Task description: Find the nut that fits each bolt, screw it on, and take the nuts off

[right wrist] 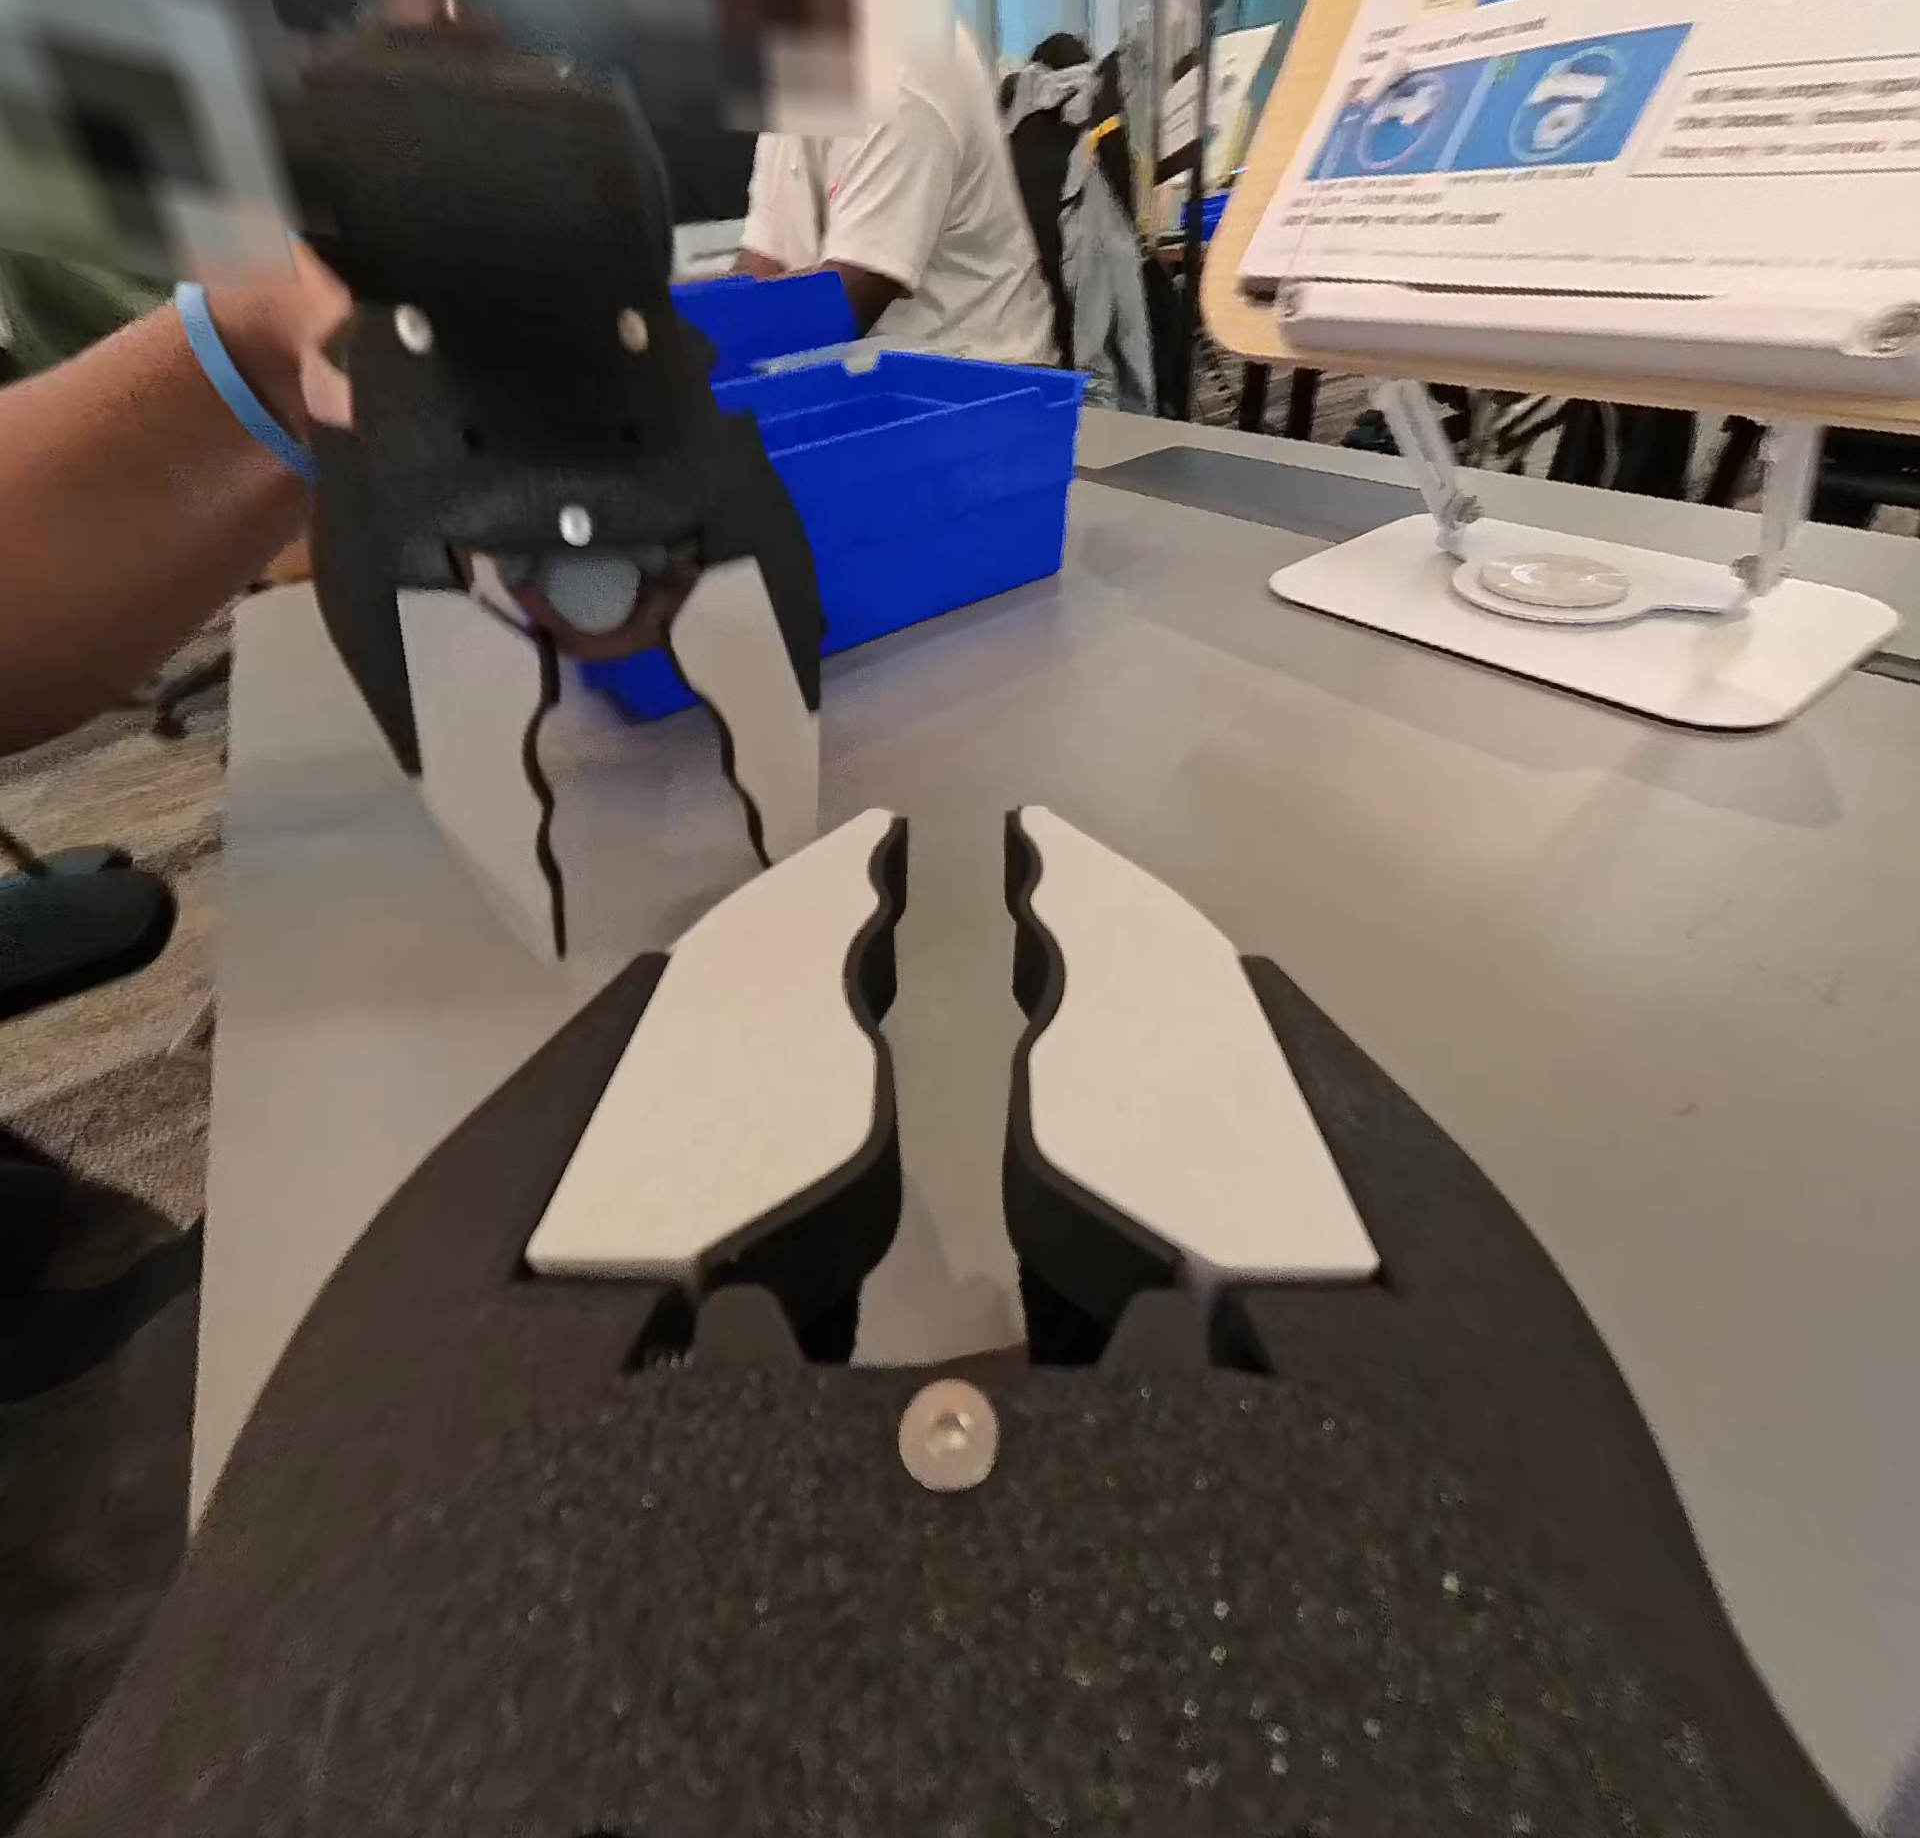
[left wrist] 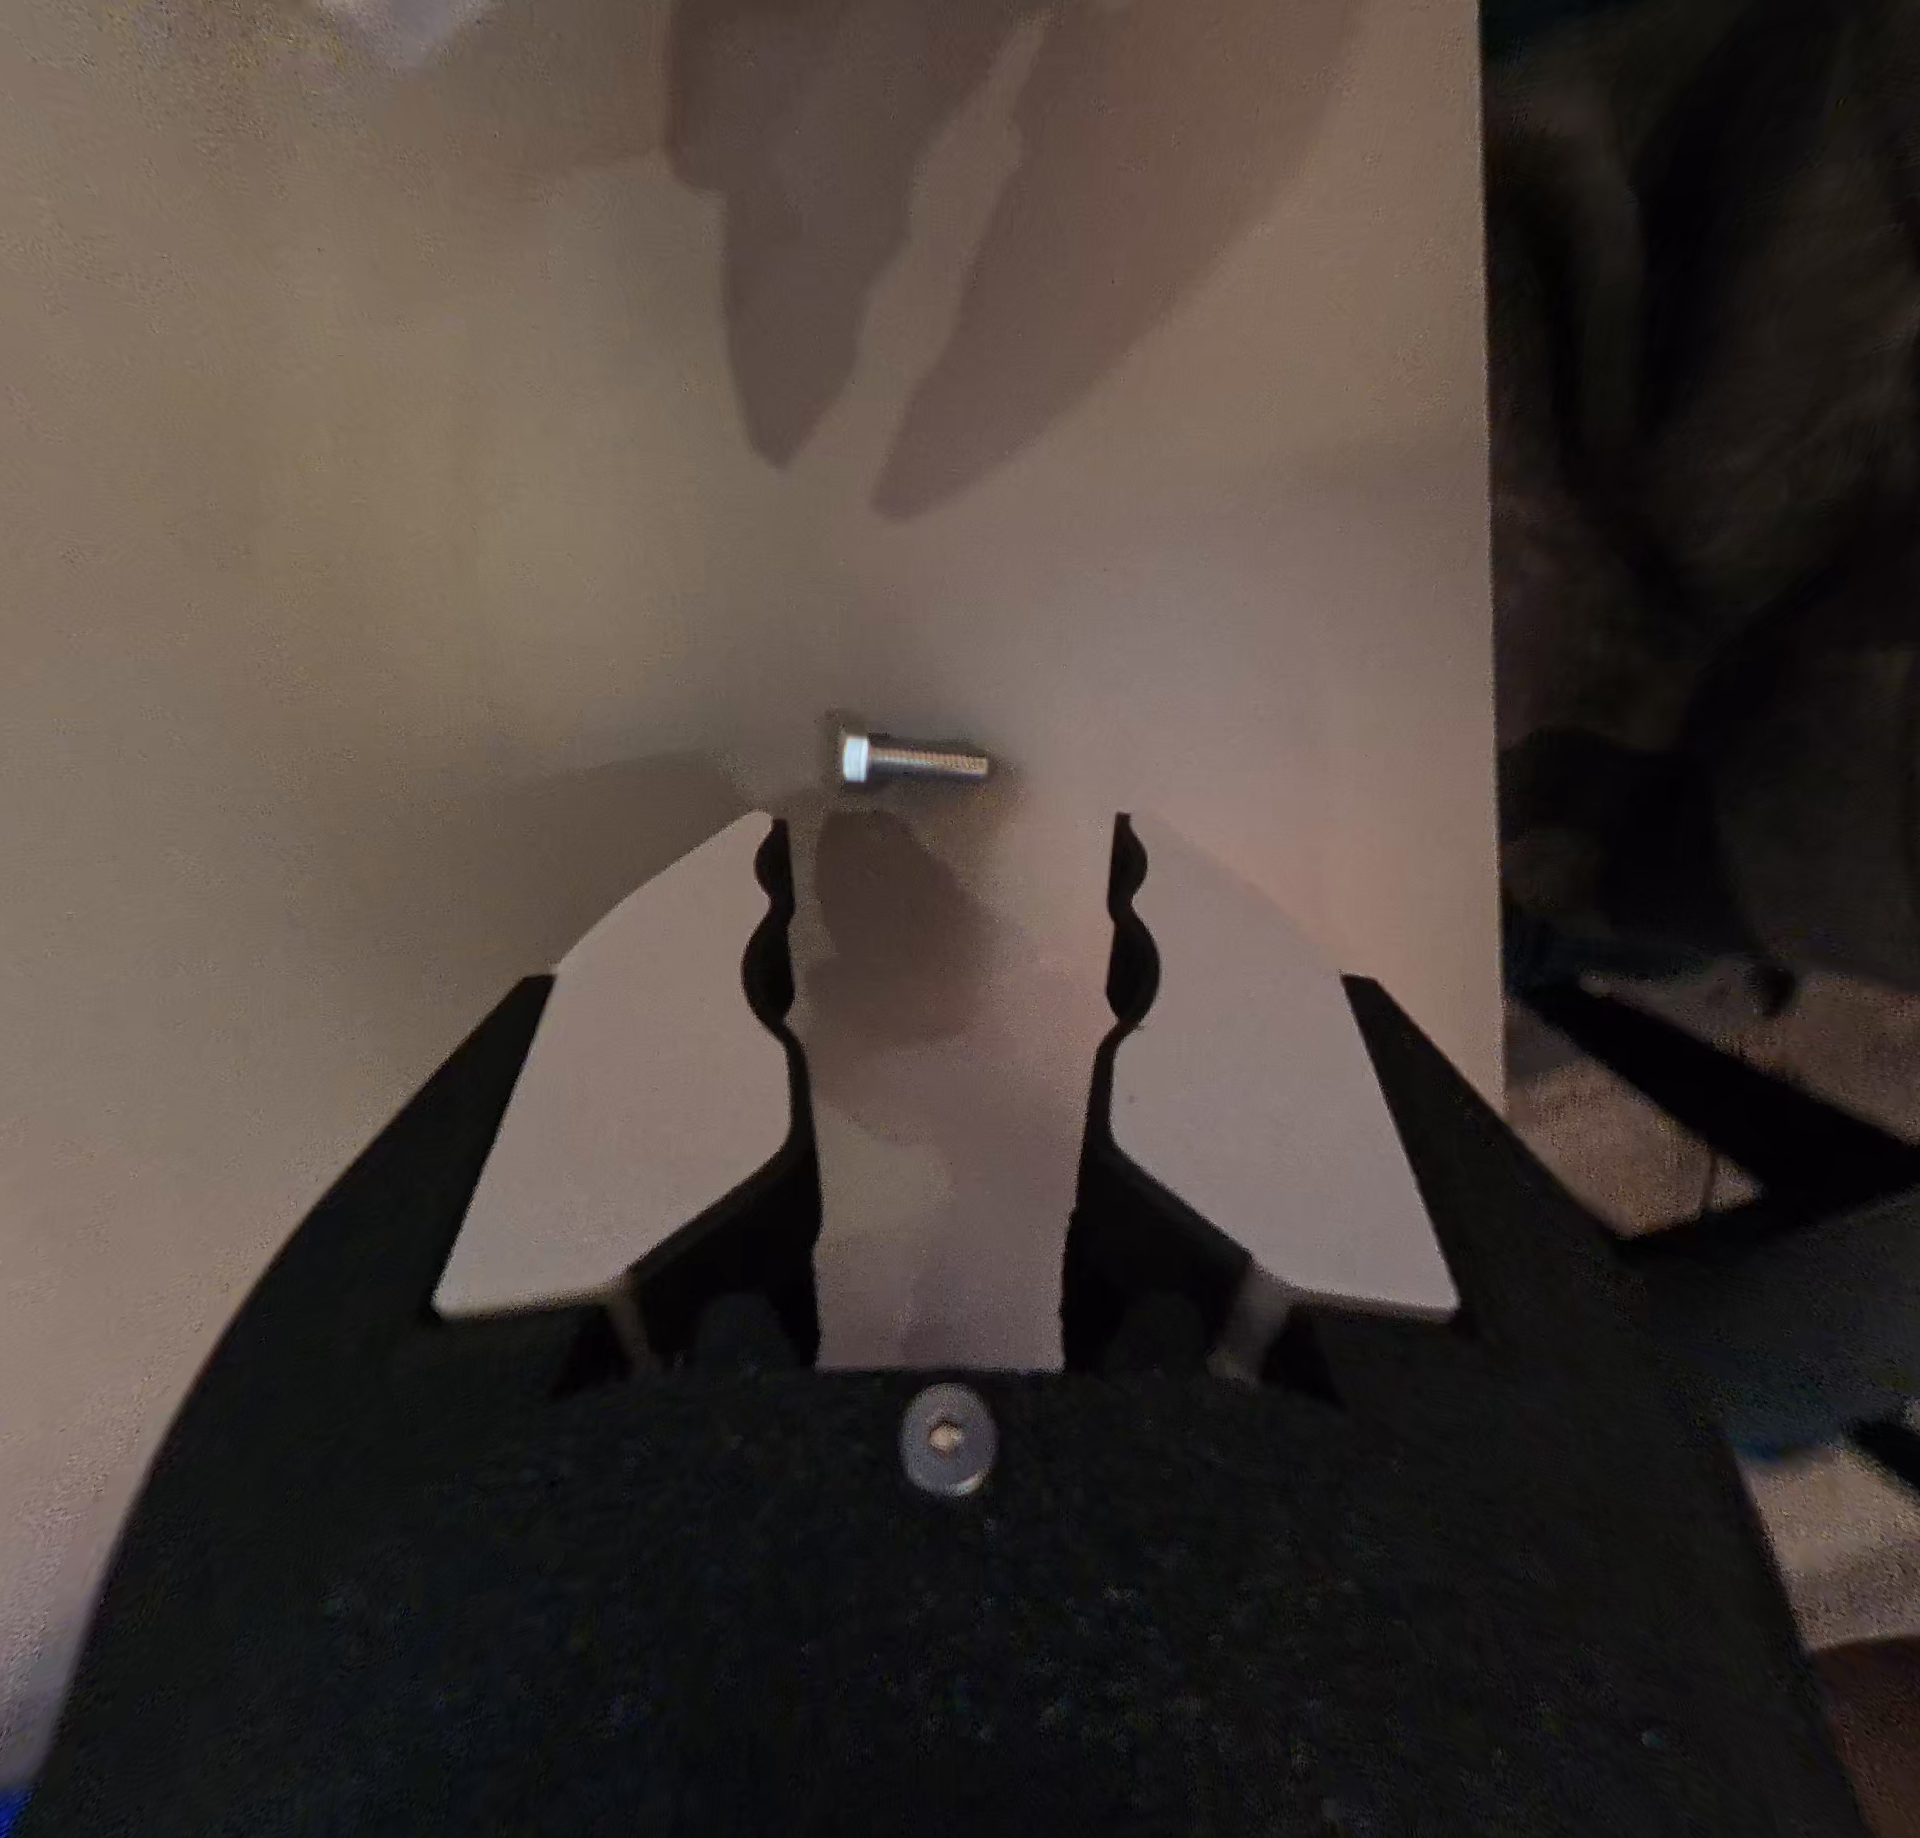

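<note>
Left wrist view: bolt (left wrist: 909, 761) lies crosswise, head left.

Grey table (right wrist: 1351, 957) — blue bins (right wrist: 935, 500), white stand (right wrist: 1621, 635) with printed sheet (right wrist: 1621, 126).

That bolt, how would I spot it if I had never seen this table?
Look at the pale table, just past the tips of the left tool. The bolt lies there on its side, head to the left: small, silvery, and the only loose thing on that stretch.
</note>
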A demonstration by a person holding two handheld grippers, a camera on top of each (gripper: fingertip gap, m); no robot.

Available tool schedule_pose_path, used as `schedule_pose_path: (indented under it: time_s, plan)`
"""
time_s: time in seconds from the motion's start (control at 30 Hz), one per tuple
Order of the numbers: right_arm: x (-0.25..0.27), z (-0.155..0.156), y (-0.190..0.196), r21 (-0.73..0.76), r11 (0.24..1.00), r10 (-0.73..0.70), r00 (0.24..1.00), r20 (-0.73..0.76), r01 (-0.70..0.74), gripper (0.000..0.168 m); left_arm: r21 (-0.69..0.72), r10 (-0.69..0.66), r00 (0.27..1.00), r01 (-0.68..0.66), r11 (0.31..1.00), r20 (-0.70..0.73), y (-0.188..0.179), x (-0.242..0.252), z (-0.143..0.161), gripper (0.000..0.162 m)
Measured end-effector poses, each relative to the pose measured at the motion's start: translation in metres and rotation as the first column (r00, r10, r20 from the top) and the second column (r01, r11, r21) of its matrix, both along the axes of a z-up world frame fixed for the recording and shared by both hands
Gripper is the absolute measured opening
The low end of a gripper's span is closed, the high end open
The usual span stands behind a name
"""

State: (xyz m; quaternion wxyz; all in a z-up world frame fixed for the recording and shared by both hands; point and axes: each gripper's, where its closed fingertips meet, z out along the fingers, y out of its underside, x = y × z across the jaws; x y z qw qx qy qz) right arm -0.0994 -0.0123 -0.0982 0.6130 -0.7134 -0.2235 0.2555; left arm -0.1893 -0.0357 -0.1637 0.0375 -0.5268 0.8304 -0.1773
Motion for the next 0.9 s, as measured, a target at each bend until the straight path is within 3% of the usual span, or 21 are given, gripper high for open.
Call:
schedule_pose_path:
  time_s: [0.1, 0.17, 0.23, 0.33, 0.4, 0.5, 0.73, 0.9]
  plan:
    - [-0.020, -0.012, -0.015, -0.044, 0.979, 0.206, 0.949, 0.237, -0.201, 0.026, -0.001, 0.242, 0.941, -0.249, 0.969, 0.237, 0.006, -0.007, 0.016, 0.050]
    - [-0.032, -0.007, -0.028, -0.037, 0.938, 0.331, 0.863, 0.382, -0.344, 0.031, -0.142, 0.434, 0.803, -0.413, 0.899, 0.408, 0.002, -0.008, 0.026, 0.045]
    - [-0.041, -0.008, -0.035, -0.030, 0.884, 0.394, 0.707, 0.587, -0.467, 0.033, -0.345, 0.578, 0.681, -0.464, 0.816, 0.450, -0.015, -0.017, 0.030, 0.045]
    - [-0.045, -0.025, -0.027, -0.089, 0.810, 0.364, 0.378, 0.851, -0.579, 0.036, -0.435, 0.682, 0.541, -0.525, 0.731, 0.493, -0.025, -0.036, 0.031, 0.049]
    - [-0.047, -0.040, -0.020, -0.141, 0.747, 0.339, 0.190, 0.921, -0.650, 0.035, -0.425, 0.699, 0.478, -0.564, 0.708, 0.531, -0.025, -0.047, 0.033, 0.049]
    - [-0.050, -0.064, -0.011, -0.229, 0.656, 0.330, 0.001, 0.944, -0.719, 0.033, -0.475, 0.717, 0.391, -0.553, 0.684, 0.577, -0.029, -0.056, 0.040, 0.042]
    - [-0.071, -0.071, -0.013, -0.320, 0.516, 0.365, -0.134, 0.921, -0.795, 0.027, -0.505, 0.728, 0.403, -0.532, 0.679, 0.554, -0.031, -0.062, 0.035, 0.042]
    - [-0.071, -0.083, -0.015, -0.456, 0.492, 0.439, -0.241, 0.866, -0.742, 0.026, -0.487, 0.710, 0.422, -0.525, 0.698, 0.563, -0.035, -0.063, 0.035, 0.042]
